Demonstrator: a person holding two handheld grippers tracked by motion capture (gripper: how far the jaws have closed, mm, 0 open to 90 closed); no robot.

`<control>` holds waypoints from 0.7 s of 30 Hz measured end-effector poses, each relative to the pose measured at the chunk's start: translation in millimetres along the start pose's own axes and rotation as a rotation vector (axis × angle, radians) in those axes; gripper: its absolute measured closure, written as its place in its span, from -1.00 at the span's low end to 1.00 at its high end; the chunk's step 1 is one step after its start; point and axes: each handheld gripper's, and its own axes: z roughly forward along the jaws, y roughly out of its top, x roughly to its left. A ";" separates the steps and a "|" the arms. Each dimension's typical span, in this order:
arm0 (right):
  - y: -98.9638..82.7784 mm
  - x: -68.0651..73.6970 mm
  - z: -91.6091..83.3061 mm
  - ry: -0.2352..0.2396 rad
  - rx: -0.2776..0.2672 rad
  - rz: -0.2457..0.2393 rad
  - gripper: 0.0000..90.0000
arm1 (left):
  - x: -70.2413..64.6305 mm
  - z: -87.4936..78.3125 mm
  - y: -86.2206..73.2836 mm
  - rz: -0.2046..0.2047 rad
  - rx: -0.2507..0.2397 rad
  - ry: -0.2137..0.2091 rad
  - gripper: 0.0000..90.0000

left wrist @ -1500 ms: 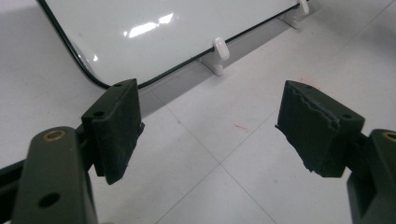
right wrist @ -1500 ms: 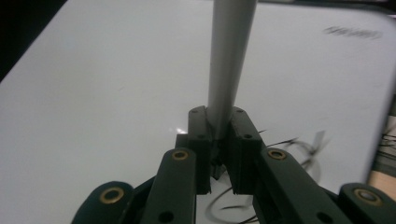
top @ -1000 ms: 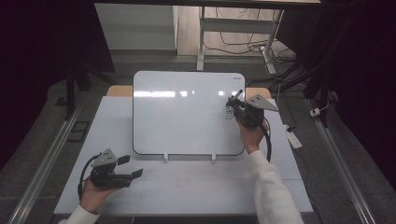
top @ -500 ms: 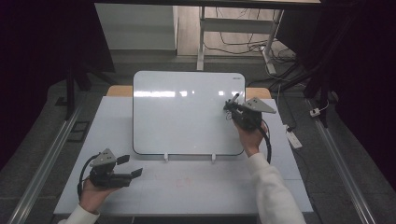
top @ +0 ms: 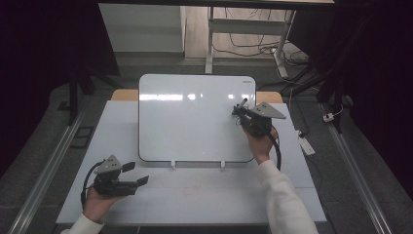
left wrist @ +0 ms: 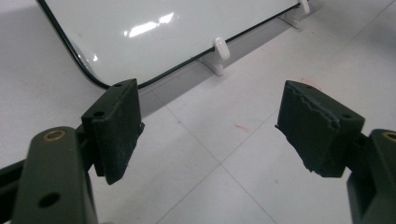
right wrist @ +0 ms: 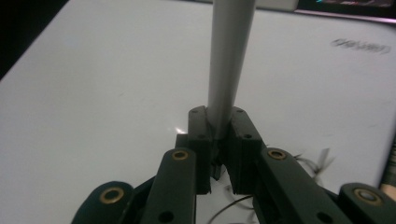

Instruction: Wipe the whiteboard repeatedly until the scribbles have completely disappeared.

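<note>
Poised over the upper right corner of a blank whiteboard, right claw clamped tight on a slim grey marker, jaws nearly together around the barrel. Marker pointing up and away from the hand, toward the board's far edge in the right gripper view; tip cut off by the frame there, so no telling whether capped or touching. Board propped on two small white clips at the near edge, lying on the pale surface, still without a mark.

At the near left corner of the surface, left claw spread wide and holding nothing, well apart from the board, resting low in the hand.

Judged as the moment before writing: pen in hand, placed over the board, no stroke made. Next move likely calling for tipping the marker down onto the glossy face, light steady pressure, and a firm grip to keep the barrel from sliding between the pads. Left claw perhaps needed to steady the board's edge.
</note>
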 end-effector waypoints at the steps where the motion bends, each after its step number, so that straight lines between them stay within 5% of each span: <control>1: 0.0 0.0 0.0 0.000 0.000 0.000 0.80 | -0.4 -0.2 0.1 0.001 0.000 0.000 -0.49; 5: 8.2 -20.5 1.3 -0.045 -0.041 0.069 0.80 | 0.4 -1.0 -0.1 -0.003 -0.004 0.000 -0.49; 10: 0.1 -3.3 1.6 0.025 -0.004 0.025 0.80 | 1.2 -0.1 -0.1 -0.002 -0.002 -0.001 -0.49; 13: 0.3 -1.7 -0.2 -0.002 -0.002 -0.009 0.80 | 0.5 -0.2 0.0 -0.001 -0.001 -0.001 -0.49; 17: 2.8 -15.6 -1.1 -0.034 -0.036 0.071 0.80 | 0.2 -0.8 0.1 -0.001 -0.004 0.000 -0.49; 21: -0.9 -2.3 0.2 0.003 -0.008 -0.012 0.80 | 1.6 0.2 0.0 -0.006 -0.001 0.001 -0.49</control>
